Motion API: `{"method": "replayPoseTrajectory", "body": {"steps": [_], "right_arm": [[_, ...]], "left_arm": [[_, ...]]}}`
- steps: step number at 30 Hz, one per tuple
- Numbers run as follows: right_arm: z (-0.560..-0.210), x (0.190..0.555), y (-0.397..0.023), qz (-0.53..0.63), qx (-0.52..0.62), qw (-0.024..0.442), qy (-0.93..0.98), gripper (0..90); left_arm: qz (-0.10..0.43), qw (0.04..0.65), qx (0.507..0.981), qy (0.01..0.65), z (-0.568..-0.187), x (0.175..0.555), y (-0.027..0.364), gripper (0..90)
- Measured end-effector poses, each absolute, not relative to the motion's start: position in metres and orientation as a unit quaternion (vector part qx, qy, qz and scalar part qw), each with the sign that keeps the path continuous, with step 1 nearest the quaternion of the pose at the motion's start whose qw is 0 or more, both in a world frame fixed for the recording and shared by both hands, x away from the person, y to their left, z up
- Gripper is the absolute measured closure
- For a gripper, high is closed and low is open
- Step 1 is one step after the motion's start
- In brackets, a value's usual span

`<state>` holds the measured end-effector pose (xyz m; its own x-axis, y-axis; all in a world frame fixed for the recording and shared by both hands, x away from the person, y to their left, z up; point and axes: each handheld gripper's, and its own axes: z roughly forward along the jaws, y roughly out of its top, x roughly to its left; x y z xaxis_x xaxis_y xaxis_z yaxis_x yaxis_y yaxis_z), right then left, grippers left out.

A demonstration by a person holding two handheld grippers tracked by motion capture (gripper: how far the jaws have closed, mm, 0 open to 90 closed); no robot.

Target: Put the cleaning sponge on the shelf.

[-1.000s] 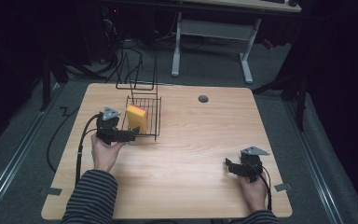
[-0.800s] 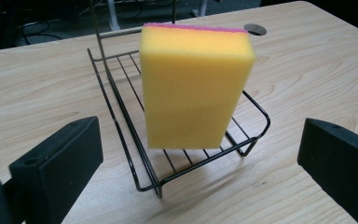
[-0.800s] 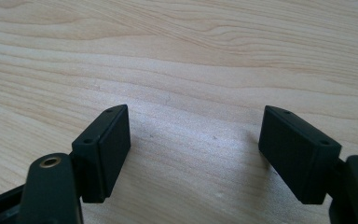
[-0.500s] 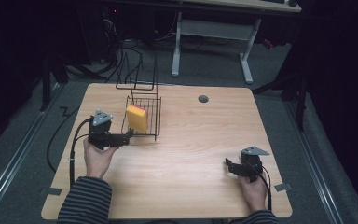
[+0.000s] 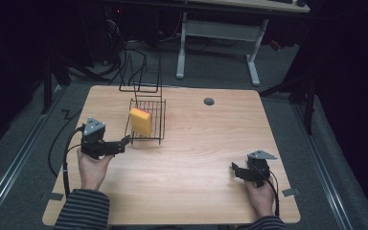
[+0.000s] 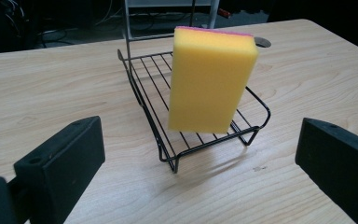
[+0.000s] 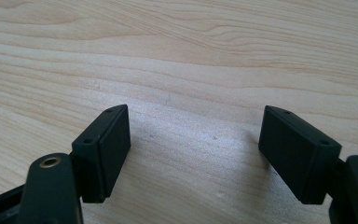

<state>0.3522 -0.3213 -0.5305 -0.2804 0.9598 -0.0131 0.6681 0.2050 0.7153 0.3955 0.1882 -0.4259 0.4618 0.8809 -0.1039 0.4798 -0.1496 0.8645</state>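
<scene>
Fingers [image 6: 60, 158] of the left gripper [image 5: 117, 146] are standing wide apart with nothing between them; its jaws have just been closing a little. They are pointing at the yellow sponge [image 5: 141, 121], which is standing on edge in the black wire rack [image 5: 159, 125], just beyond the fingertips and not touching them. Well away from the rack, near the table's [image 5: 196, 191] front right corner, the right gripper [image 5: 235, 170] is resting with its fingers [image 7: 105, 149] released, bare wood between them.

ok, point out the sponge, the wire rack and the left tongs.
yellow sponge [image 6: 212, 84], left gripper view, middle of broad face
wire rack [image 6: 145, 106], left gripper view, near side rim
left tongs [image 5: 122, 143], high view, between tips
</scene>
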Motion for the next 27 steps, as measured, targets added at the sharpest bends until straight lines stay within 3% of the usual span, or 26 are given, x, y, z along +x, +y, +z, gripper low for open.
{"method": "replayPoseTrajectory", "body": {"steps": [27], "right_arm": [[-0.531,0.352,-0.321,0.306,0.55,0.239,0.739,25.2]], "left_arm": [[0.227,0.454,0.705,0.496,-0.441,0.359,0.217,3.2]]}}
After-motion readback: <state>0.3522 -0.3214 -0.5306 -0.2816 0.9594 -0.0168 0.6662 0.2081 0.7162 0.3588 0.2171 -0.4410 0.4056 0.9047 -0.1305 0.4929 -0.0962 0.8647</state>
